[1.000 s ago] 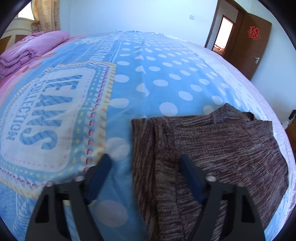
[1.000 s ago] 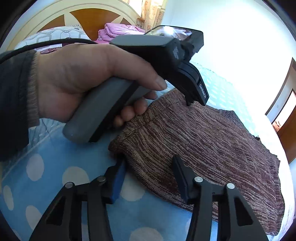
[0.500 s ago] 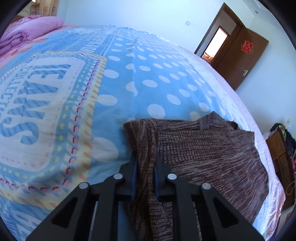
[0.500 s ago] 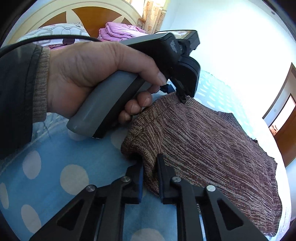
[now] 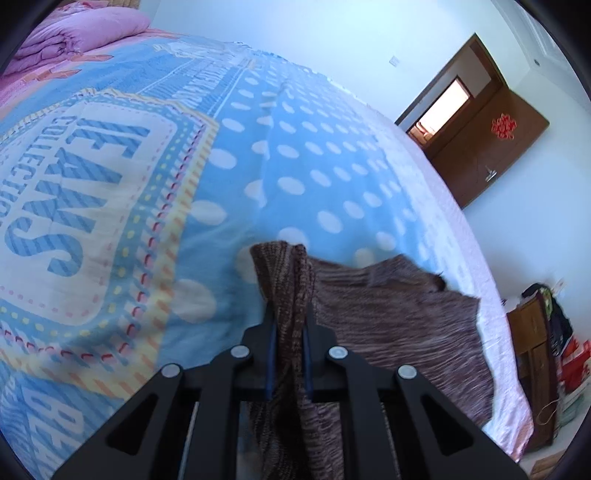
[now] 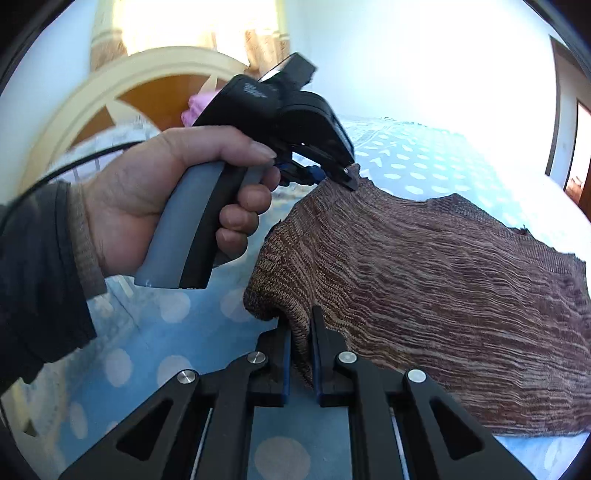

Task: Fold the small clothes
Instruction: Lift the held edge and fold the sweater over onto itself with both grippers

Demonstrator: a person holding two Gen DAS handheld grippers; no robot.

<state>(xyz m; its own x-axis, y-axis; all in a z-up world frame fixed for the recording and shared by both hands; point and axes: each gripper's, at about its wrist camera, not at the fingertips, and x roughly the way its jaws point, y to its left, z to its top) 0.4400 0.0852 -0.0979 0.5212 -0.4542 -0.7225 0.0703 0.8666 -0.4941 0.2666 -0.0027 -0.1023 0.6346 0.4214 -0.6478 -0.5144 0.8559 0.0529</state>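
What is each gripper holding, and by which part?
Both grip the brown knit garment: left gripper and right gripper each pinch a corner of its near edge.

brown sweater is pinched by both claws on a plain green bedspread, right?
Not quite: the bedspread is blue with white dots, not plain green, as the left wrist view shows. Both the left claw and right claw do pinch the brown sweater.

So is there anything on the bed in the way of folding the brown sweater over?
Nothing visible is. Both grippers are already shut on the brown sweater: the left gripper and the right gripper each pinch a corner. The blue bedspread beyond it looks bare; the pink quilt lies far off by the headboard.
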